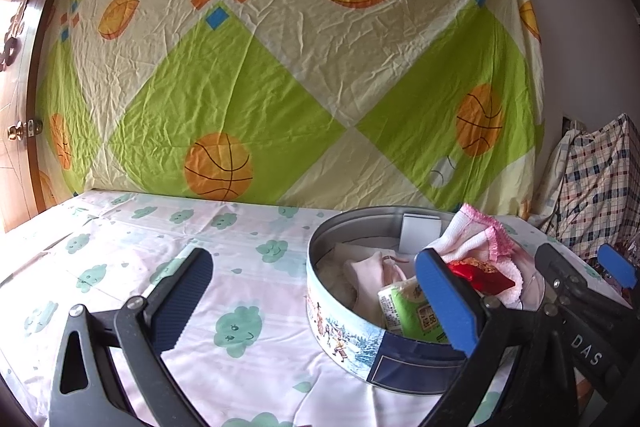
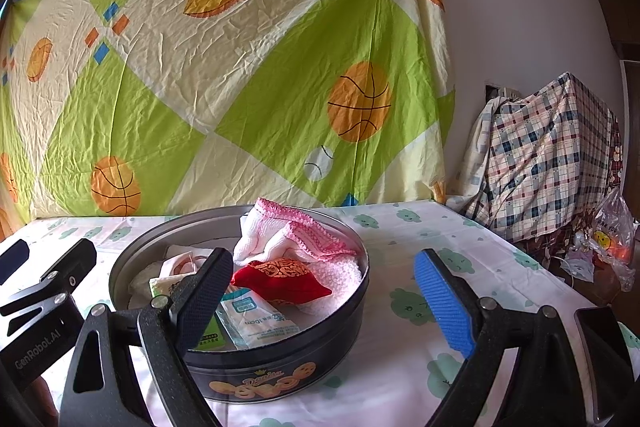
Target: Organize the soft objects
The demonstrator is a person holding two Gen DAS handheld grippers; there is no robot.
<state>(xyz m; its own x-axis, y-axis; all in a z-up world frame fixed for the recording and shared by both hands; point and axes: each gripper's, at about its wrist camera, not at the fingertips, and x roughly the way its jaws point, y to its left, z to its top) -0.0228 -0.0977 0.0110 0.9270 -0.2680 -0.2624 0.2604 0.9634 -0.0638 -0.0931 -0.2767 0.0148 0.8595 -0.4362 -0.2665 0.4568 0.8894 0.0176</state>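
Both grippers, left point(image 1: 316, 303) and right point(image 2: 324, 299), gaped wide and empty, flanking the round metal tin point(image 2: 280, 359) of crumpled cloths point(image 2: 280, 239) at lower centre.

So the back wall point(image 2: 500, 7) is plain white, and most of it is covered by a big wrinkled sheet point(image 1: 280, 75) pinned up, green and cream diamonds with orange basketballs printed on it. The worktop point(image 1: 248, 259) has a white cloth with little green cloud faces. Off on the left there's a brown wooden door point(image 1: 16, 87) with a brass knob. On the right, a pile under a plaid cloth point(image 2: 552, 155), with a clear plastic bag point(image 2: 612, 239) beside it. Daylight, pretty bright.
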